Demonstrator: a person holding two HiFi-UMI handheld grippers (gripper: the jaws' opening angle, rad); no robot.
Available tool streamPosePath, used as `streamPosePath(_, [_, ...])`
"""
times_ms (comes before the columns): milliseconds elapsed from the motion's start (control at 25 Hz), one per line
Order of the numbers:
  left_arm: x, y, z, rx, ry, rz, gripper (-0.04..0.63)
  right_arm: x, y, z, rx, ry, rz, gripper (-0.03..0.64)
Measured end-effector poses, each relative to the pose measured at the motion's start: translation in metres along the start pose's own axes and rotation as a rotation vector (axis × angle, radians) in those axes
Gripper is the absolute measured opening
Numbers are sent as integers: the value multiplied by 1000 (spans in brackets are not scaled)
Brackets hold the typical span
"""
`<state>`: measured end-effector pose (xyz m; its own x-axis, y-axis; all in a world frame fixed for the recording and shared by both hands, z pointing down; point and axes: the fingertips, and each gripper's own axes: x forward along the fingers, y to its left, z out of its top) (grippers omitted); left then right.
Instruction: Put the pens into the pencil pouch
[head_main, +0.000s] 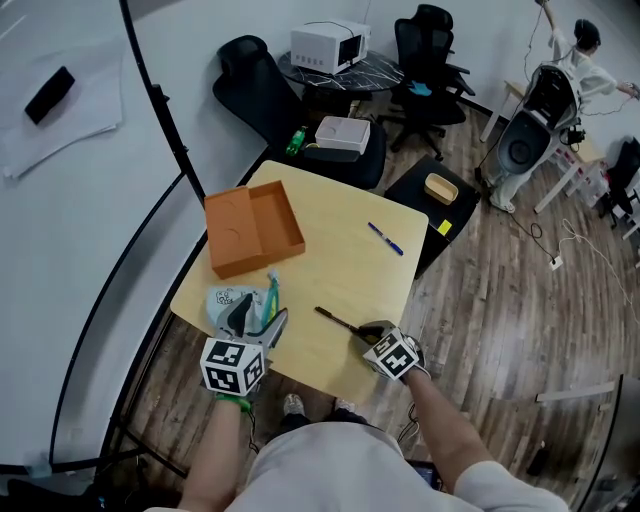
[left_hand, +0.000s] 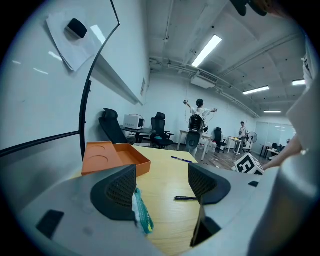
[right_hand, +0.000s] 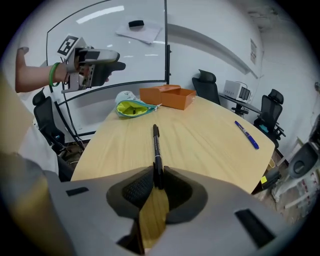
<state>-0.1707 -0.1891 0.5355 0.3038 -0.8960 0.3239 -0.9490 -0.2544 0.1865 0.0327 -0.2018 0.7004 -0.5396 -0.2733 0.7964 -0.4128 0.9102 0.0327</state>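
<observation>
Pale wooden tabletop (head_main: 340, 270), rounded corners. At the near edge, the right hand-held gripper (right_hand: 157, 182) has its jaws pressed together on the tail end of a slim black pen (right_hand: 156, 147). The rest of the pen lies flat on the wood, pointing away toward the far left.

The left hand-held gripper (left_hand: 161, 182) hangs above the near-left corner, jaws spread wide, nothing between them. Below it lies a pale fabric pencil pouch with a green zip (right_hand: 132, 107), mouth gaping, yellow-green lining showing. A strip of the zip edge shows just beside the left jaw; contact not clear.

A second, blue pen (head_main: 385, 239) rests alone toward the far right edge, well apart from both grippers and from the pouch.

A shallow orange cardboard box (head_main: 253, 229) lies open at the far-left corner, just behind the pouch.
</observation>
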Motion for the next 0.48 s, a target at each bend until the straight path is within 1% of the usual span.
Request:
streamPosePath(160, [-1, 3, -3, -4, 6, 8, 322, -3, 2, 0, 27, -7, 8, 60])
streamPosePath(240, [-1, 5, -4, -5, 9, 12, 322, -8, 1, 3, 46, -31, -1, 58])
streamPosePath(360, [1, 7, -6, -1, 17, 18, 322, -19, -9, 15, 83, -95, -41, 58])
streamPosePath(480, [4, 9, -10, 7, 33, 22, 322, -39, -23, 35, 123, -195, -101, 58])
